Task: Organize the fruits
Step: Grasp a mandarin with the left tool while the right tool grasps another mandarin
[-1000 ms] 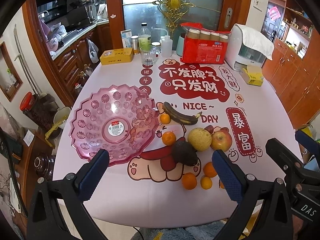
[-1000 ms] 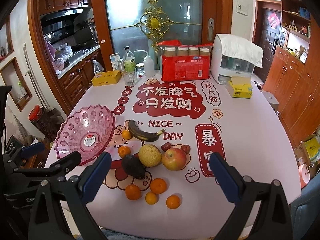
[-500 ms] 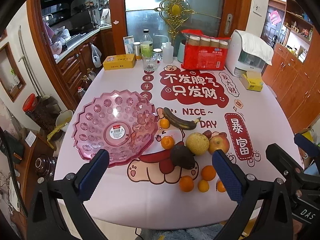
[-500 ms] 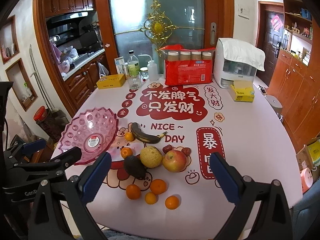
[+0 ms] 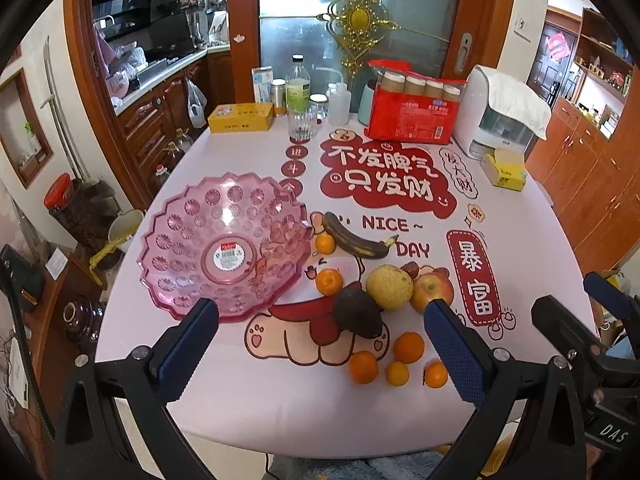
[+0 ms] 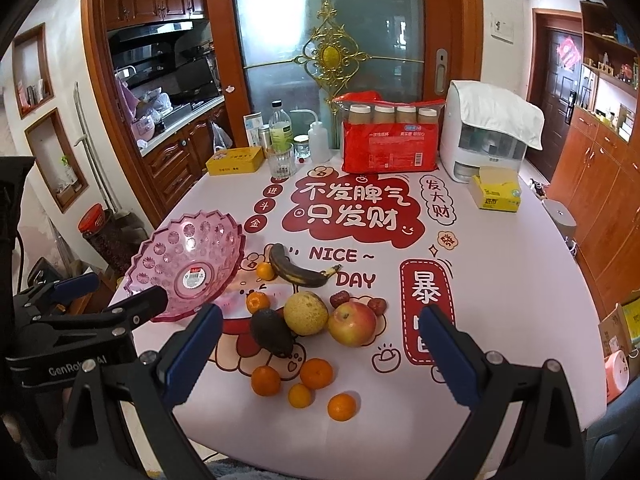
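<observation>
A home: dining table [image 5: 540,240] beside wooden kitchen cabinets [image 5: 160,120].

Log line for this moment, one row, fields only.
left gripper open, empty | right gripper open, empty | pink bowl empty | fruit all on table | apple nearest right gripper

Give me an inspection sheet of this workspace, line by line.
Surface: table under a pink printed cloth.
Job's things: pink bowl holds no fruit; banana, avocado, pear, apple and small oranges lie loose on the cloth.
Clutter: red pack, yellow tin, glass, bottles, tissue box along the far side.
Grippers: left gripper and right gripper open, holding nothing.
Cables: nothing seen on the table.
Surroundings: kitchen, wooden cabinets, glass door.
</observation>
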{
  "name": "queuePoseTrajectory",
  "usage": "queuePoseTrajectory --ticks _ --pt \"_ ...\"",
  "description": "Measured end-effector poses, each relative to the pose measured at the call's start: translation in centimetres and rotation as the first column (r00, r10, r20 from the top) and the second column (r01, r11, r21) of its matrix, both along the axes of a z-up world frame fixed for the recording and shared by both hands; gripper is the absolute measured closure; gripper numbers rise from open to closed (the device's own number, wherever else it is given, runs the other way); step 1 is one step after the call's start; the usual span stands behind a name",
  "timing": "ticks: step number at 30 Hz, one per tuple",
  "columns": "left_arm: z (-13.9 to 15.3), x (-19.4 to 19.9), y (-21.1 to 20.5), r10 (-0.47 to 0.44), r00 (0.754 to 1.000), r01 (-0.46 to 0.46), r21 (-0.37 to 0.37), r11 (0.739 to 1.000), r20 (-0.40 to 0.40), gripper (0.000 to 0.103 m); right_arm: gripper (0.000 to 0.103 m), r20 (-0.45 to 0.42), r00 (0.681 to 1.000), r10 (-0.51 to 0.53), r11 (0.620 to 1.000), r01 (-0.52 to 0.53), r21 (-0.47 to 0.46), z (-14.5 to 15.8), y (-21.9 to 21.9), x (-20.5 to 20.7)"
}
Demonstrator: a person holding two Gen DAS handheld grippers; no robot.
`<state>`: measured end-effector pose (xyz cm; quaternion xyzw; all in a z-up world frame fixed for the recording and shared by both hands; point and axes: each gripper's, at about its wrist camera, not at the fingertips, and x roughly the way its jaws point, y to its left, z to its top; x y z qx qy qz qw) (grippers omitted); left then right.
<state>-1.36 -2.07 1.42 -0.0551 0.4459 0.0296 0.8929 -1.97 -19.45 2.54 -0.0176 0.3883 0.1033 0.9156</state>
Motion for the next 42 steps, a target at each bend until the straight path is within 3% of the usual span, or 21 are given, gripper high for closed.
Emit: queuePoseTrajectory --ticks 10,16,20,28,39,42 --pt "-5.0 0.0 -2.0 0.022 0.999 -0.021 0.026 0.999 -0.023 0.001 0.016 -0.035 0.999 0.042 0.996 -0.044 -0.080 -3.3 -1.9 1.0" --pt "-9.4 0.0 -3.5 0.035 0.994 -0.037 -0.014 0.999 -0.107 0.001 0.024 -0.119 0.986 0.119 0.985 -0.132 -0.114 -7.1 -3.1 1.7" --pt "-12.2 -0.1 -4.0 0.059 0.984 -0.070 -0.063 0.996 -0.167 0.001 0.027 -0.187 0.967 0.172 0.978 -0.191 -0.088 -10.0 -3.9 2.1" --pt "-16.2 0.1 -4.4 0.107 0.971 -0.124 -0.070 0.990 -0.214 0.001 0.029 -0.291 0.928 0.234 0.964 -0.260 -0.055 -15.4 -4.6 2.8" --pt "-20.5 1.9 -3.7 0.136 0.942 -0.188 -0.148 0.971 -0.308 0.024 0.039 -0.390 0.860 0.330 0.936 -0.352 0.014 -20.2 -3.8 3.1" --pt "-20.9 2.4 -3.6 0.137 0.940 -0.194 -0.158 0.968 -0.313 0.036 0.043 -0.404 0.845 0.350 0.928 -0.373 0.024 -20.8 -3.3 3.0"
